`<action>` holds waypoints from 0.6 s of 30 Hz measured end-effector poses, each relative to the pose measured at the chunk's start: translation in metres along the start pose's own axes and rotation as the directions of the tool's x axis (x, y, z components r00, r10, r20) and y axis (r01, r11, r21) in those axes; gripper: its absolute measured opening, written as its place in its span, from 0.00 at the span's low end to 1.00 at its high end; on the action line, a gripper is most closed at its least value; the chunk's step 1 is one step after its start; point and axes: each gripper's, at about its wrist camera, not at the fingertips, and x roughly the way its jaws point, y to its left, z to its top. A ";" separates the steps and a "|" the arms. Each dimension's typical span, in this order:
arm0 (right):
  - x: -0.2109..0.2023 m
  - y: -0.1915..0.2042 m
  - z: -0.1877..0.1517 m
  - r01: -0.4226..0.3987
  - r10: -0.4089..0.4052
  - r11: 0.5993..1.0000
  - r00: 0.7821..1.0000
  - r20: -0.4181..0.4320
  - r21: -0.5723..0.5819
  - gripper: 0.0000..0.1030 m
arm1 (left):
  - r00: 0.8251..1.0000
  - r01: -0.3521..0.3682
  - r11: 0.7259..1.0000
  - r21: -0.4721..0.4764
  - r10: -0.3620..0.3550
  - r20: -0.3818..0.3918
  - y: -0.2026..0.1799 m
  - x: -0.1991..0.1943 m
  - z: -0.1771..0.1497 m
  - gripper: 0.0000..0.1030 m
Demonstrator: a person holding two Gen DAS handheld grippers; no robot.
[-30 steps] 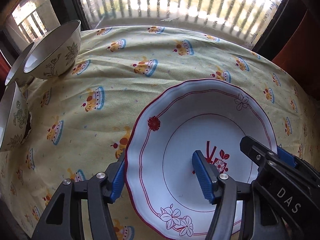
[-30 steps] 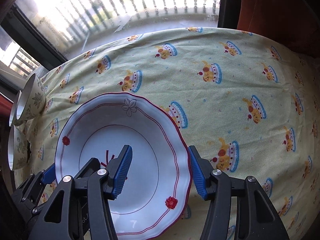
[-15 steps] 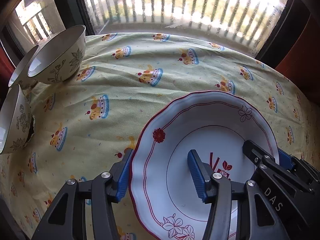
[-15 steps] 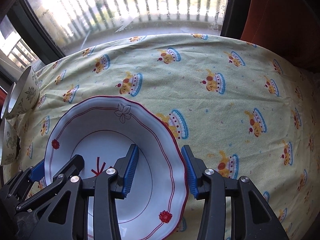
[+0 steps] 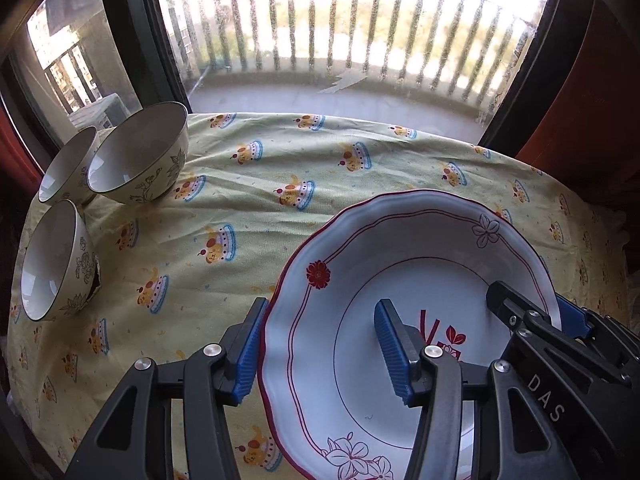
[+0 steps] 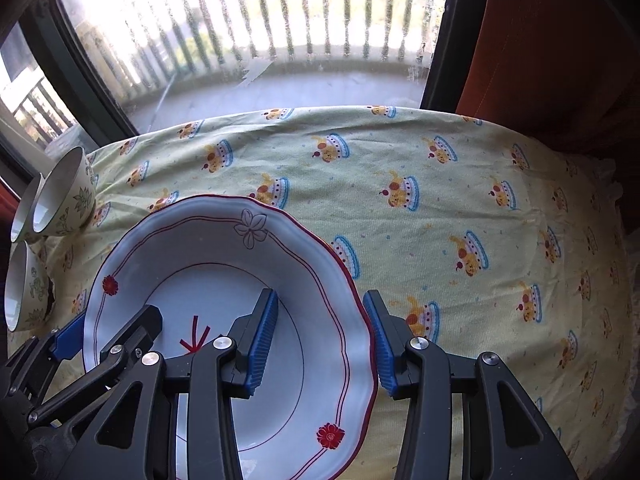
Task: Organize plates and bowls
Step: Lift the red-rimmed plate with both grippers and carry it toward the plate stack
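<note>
A white plate with a red scalloped rim and flower marks is held between both grippers above the tablecloth; it also shows in the right wrist view. My left gripper straddles its left rim, one blue pad outside, one inside. My right gripper straddles its right rim the same way. Both pairs of jaws stand wide, with a gap to the inner pads. Three cream bowls with leaf prints stand at the far left: bowl, bowl, bowl.
The table carries a yellow cloth printed with cakes. A window with balcony railing runs along the far edge. An orange-red chair back stands at the right.
Both grippers and the plate have risen and drawn back from the table, so more of the window and bowls shows. The right gripper's jaws narrowed around the rim.
</note>
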 end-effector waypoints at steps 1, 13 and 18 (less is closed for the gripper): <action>-0.007 -0.001 -0.001 0.004 -0.004 1.000 1.000 0.005 0.005 0.48 | 1.000 0.006 1.000 0.002 -0.006 0.004 0.000 -0.006 -0.001 0.52; -0.077 0.000 -0.044 0.062 -0.066 0.995 0.996 0.054 0.076 0.48 | 0.996 0.066 0.996 0.065 -0.069 0.053 0.003 -0.060 -0.038 0.52; -0.094 -0.002 -0.077 0.093 -0.100 0.988 0.994 0.046 0.123 0.48 | 0.994 0.099 0.988 0.115 -0.103 0.031 0.000 -0.069 -0.060 0.52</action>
